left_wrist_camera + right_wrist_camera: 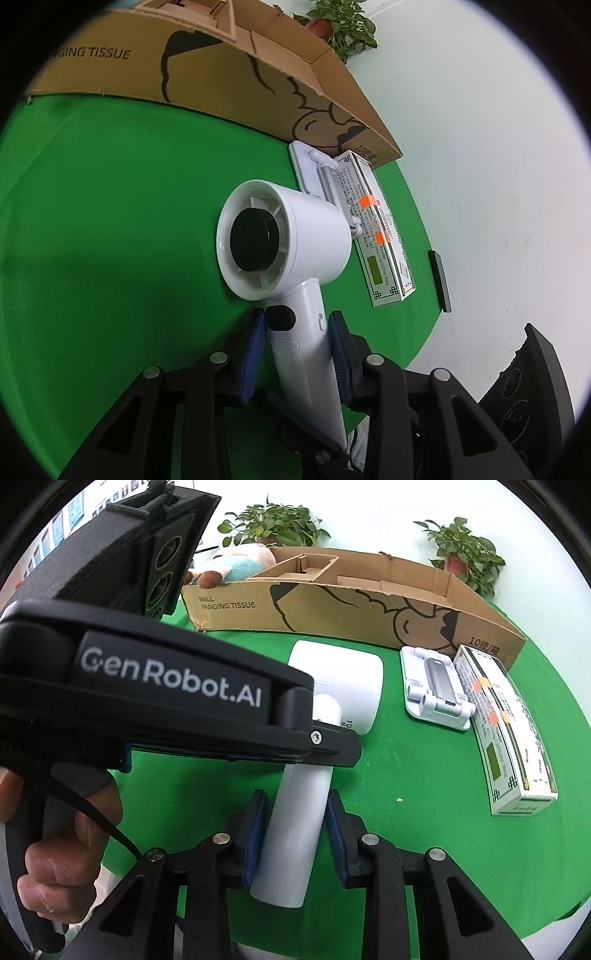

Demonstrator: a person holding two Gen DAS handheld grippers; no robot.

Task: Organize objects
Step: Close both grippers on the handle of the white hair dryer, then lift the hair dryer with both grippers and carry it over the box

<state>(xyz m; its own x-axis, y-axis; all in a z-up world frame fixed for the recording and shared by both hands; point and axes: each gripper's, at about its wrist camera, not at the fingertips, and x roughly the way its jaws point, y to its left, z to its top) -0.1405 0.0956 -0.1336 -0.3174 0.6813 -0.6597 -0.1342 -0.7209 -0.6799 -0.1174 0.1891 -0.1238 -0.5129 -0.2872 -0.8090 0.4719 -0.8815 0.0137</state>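
Both grippers sit closest to the cameras, and both are on the handle of the same white hair dryer (284, 236). From the left wrist view, the left gripper (297, 354) has its blue pads (255, 354) pressed on the two sides of the handle, just under the black button, so its jaws are clamped on the dryer. From the right wrist view, the right gripper (293, 834) has the lower end of the handle between its jaws; its blue pads (256, 834) lie against the handle on the left side, and on the right side I cannot tell if there is a small gap.

The left gripper (177, 701) crosses that view as a black body with the words "GenRobot.AI", held by a bare hand (62, 849).

The hair dryer (332, 701) is above the green table (110, 221), with its round head pointing toward the brown cardboard box (351, 609) at the far edge. The box is open on top and carries the print "WALL HANGING TISSUE". Right of the dryer head lies a white folding phone stand (436, 686), and just beside that a long white and green medicine box (506, 731) with orange marks.

A plush toy (236, 566) lies at the left end of the cardboard box. Two potted plants (273, 522) stand behind it.
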